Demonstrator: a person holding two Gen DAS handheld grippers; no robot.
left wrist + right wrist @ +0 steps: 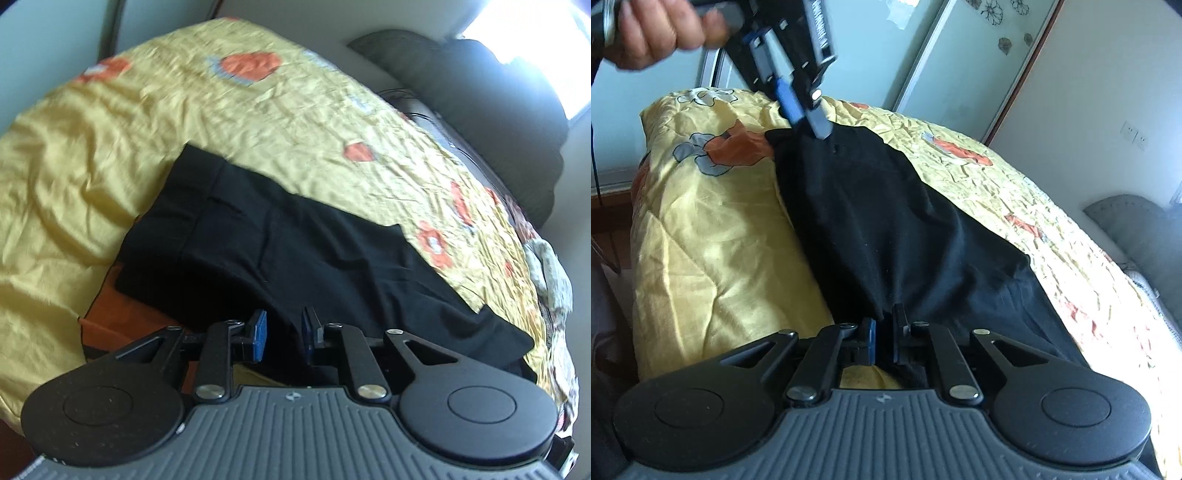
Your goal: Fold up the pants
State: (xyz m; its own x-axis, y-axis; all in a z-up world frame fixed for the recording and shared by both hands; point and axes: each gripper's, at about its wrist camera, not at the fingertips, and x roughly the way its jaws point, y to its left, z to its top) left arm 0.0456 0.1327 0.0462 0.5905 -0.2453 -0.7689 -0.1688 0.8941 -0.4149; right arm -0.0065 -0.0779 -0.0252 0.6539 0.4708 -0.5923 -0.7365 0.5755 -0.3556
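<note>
Black pants (277, 240) lie folded lengthwise on a yellow flowered bedspread (184, 110). My left gripper (284, 332) hovers at their near edge with its blue pads apart. A fold of cloth rests against the right pad and the left pad is clear of it. In the right wrist view the same pants (886, 221) run away from me. My right gripper (884, 339) is shut on a pinch of the near end. At the far end a hand (653, 33) holds the left gripper (812, 122) just above the cloth.
The bedspread (713, 229) drops off the bed's edge on the left. Dark pillows (480, 92) are piled by a bright window. Sliding wardrobe doors (923, 55) stand behind the bed, and a grey padded headboard (1137, 229) is at the right.
</note>
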